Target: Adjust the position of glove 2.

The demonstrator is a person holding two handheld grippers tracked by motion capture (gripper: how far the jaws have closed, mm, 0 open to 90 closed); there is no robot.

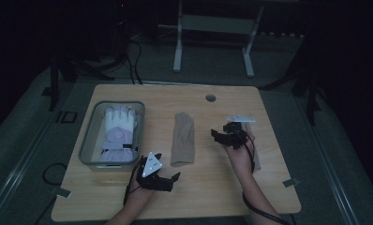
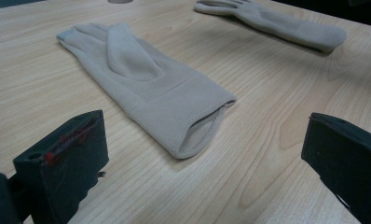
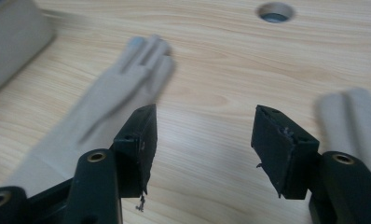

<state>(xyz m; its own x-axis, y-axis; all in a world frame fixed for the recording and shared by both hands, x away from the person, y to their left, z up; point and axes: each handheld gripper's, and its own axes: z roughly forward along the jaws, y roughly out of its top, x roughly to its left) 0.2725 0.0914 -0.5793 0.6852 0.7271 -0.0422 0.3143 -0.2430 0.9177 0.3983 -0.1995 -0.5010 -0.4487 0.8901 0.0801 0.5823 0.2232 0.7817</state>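
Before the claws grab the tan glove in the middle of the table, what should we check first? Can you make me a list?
1. Left claw open wide enough: ok, its jaws stand far apart.
2. Middle tan glove lying flat, cuff opening facing the left claw: ok.
3. Nothing between the left claw and the cuff: ok, just bare table.
4. Right claw open and holding nothing: ok.
5. Second tan glove apart from the middle one: ok, wood shows between them.
6. Room in the grey bin beside the white glove: cannot tell, the white glove takes up most of it.
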